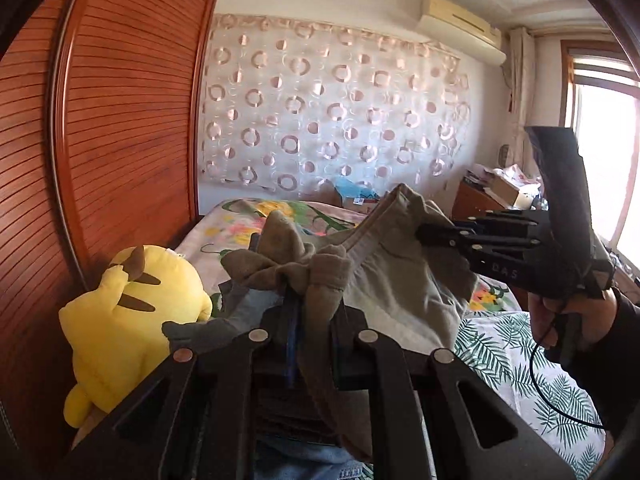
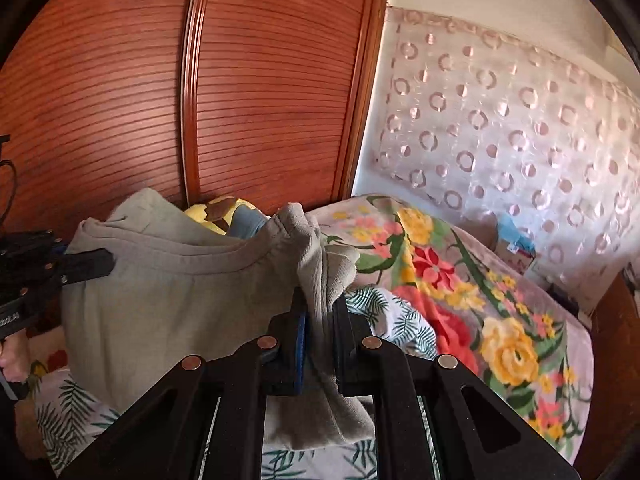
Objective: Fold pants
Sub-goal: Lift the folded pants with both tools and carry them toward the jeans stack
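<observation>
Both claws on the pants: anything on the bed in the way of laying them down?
Partly. Both the left claw and right claw are shut on the grey pants, held above the bed. The leaf-print sheet below looks bare, but a yellow plush toy sits at the wardrobe side.

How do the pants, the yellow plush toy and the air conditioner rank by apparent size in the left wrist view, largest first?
1. Pants, stretched between the left gripper and right gripper.
2. Yellow plush toy, close in apparent size to the pants, so this order is unsure.
3. Air conditioner, which looks smallest only because it is far away.
</observation>
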A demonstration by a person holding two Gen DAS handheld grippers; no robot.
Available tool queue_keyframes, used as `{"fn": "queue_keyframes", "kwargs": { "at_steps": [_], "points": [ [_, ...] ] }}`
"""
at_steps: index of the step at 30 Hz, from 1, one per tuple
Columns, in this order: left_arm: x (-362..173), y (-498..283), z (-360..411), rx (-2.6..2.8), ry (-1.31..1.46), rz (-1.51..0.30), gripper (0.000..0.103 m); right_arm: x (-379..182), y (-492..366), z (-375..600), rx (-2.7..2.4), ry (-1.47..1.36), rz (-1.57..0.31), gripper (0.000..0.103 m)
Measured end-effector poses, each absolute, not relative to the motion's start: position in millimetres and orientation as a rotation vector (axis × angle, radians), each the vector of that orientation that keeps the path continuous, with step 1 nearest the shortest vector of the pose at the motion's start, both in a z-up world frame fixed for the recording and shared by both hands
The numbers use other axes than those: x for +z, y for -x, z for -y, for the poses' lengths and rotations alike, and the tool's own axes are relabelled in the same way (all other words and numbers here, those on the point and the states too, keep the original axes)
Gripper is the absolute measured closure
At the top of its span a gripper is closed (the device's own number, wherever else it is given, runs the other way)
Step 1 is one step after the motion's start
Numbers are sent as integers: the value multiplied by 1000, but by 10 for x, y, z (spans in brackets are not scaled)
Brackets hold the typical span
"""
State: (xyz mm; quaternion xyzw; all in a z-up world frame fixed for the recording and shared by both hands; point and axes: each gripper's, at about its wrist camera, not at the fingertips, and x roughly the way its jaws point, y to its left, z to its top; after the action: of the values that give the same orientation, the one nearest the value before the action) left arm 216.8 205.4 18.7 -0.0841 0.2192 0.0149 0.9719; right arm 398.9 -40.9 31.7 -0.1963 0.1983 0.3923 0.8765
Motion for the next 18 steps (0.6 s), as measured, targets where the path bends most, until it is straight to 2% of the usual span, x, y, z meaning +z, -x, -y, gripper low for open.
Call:
{"fn": "queue_keyframes", "kwargs": {
  "at_steps": [10,18],
  "points": [
    [138,-2111,-2120,70,245,-399,90,414,-4054,26,849,515,-370,92],
    [30,-2136,-2219,155,257,-445,90,308,-4280,-294,896,522,-409,92]
  ]
}}
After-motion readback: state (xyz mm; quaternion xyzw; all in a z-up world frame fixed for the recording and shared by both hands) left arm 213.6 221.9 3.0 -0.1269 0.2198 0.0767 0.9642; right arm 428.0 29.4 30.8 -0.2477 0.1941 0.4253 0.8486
